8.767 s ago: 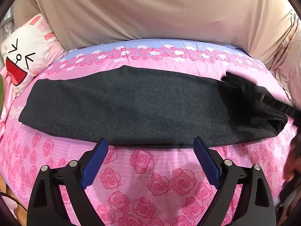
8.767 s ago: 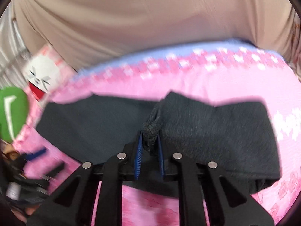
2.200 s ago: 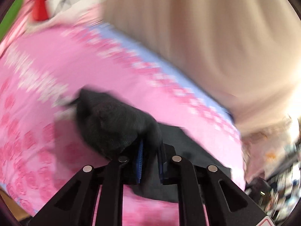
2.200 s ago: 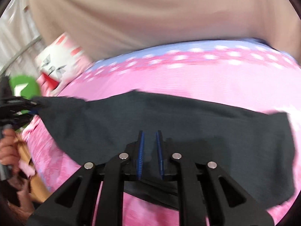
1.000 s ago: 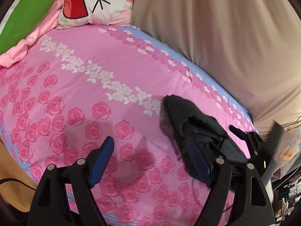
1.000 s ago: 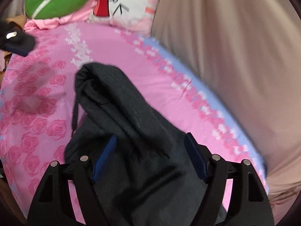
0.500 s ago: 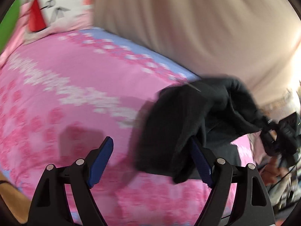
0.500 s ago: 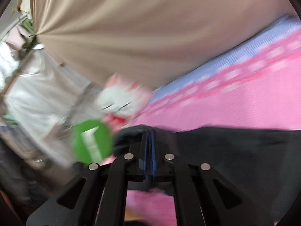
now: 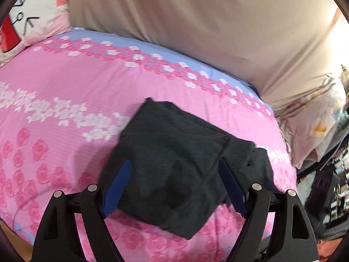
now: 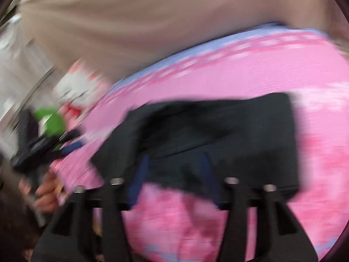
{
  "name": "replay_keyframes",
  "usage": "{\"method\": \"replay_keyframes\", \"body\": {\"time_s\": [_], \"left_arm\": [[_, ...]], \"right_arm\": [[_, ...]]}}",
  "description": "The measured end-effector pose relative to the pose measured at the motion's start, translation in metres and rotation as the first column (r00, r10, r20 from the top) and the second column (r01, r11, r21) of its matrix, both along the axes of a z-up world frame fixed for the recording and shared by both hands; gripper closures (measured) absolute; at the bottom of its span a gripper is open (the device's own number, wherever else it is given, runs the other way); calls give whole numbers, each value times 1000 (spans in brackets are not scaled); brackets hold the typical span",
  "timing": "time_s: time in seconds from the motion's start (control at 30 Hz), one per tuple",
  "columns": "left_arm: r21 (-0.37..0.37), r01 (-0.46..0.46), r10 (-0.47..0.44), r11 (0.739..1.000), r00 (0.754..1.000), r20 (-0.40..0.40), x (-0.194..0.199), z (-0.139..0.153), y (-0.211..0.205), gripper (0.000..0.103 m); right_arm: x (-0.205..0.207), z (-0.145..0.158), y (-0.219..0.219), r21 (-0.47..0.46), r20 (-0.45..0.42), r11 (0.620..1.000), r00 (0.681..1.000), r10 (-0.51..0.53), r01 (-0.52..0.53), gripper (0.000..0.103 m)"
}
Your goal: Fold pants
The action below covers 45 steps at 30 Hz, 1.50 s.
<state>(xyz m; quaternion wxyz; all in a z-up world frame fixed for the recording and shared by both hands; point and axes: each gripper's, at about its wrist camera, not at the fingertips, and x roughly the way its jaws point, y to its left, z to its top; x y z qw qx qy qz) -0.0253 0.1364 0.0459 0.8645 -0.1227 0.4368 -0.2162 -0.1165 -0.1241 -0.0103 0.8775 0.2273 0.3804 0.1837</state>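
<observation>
The dark grey pants (image 9: 174, 159) lie folded into a compact, layered rectangle on the pink rose-print bed (image 9: 65, 83), near its front edge and toward the right-hand end. The left gripper (image 9: 174, 187) hangs just above them, jaws wide with nothing between. The right gripper (image 10: 174, 174), blurred in its own view, has just been opening its jaws; they stand partly apart over the near edge of the pants, gripping nothing. A cartoon pillow (image 9: 26, 21) sits at the far left corner against a beige curtain (image 9: 207, 21).
</observation>
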Motion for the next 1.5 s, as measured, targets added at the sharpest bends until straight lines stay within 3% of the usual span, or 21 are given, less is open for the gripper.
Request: {"method": "replay_keyframes", "body": {"time_s": [0.07,0.13,0.17,0.2,0.23,0.33,0.47,0.53,0.6,0.63,0.7,0.73,0.8,0.9,1.1,1.2,1.33,1.37,1.4,1.43,1.5], "left_arm": [[9,-21,21,1000,1000,-15,-1,-6,10,24],[10,-43,43,999,999,-33,-2,-11,24,24],[9,-49,49,999,998,-37,-3,-13,29,24],[10,-55,55,998,998,-41,-3,-15,35,24],[10,-60,61,998,997,-43,-3,-16,40,24],[-13,-78,77,997,996,-37,-1,-16,57,24],[-54,-109,108,993,994,-25,7,-13,76,24],[-65,-117,115,991,993,-35,10,-15,78,24],[-78,-110,106,991,993,-55,13,-20,78,24],[-82,-103,98,991,993,-58,13,-21,78,24],[-69,-89,85,994,995,-50,13,-23,77,24],[-61,-80,77,995,996,-46,14,-24,75,24],[-42,-54,53,998,998,-35,19,-23,64,24],[7,17,-17,1000,1000,-6,28,-18,31,21],[178,77,-91,981,993,72,51,-16,-49,19],[243,90,-104,966,993,47,73,-27,-76,18],[321,126,-147,939,988,43,89,-43,-107,20],[344,124,-153,931,986,59,93,-47,-114,31],[367,115,-147,923,987,59,98,-51,-118,50],[373,113,-139,921,989,44,104,-54,-119,57],[299,91,-102,950,995,21,120,-51,-103,86]], "right_arm": [[17,-16,33,26,-47,995,995,92,-91,50],[35,-29,63,-28,-81,993,990,113,-115,51],[44,-31,74,-63,-77,992,992,101,-106,60],[53,-28,79,-95,-78,991,993,89,-96,93],[57,-21,83,-118,-70,988,993,94,-102,96],[66,43,99,-245,83,963,988,132,-108,96],[88,124,108,-319,267,944,948,173,-82,95],[115,122,105,-398,269,914,941,203,-84,79],[143,91,88,-505,190,863,978,90,19,63],[150,70,69,-532,131,844,991,2,69,63],[136,49,33,-465,95,878,992,-78,113,63],[121,40,11,-380,76,915,991,-113,133,62],[95,30,-20,-277,60,945,985,-163,173,60],[59,10,-62,-202,26,944,965,-260,260,45],[58,-18,-92,-141,-43,959,966,-255,247,45],[72,-23,-90,-126,-58,961,965,-254,246,45],[94,-27,-88,-6,-83,970,967,-241,242,45],[97,-27,-87,-9,-80,969,966,-246,246,45],[98,-27,-85,-8,-74,968,965,-251,251,53],[99,-26,-84,-1,-69,968,965,-252,253,65],[98,-21,-83,14,-63,964,962,-265,266,91]]}}
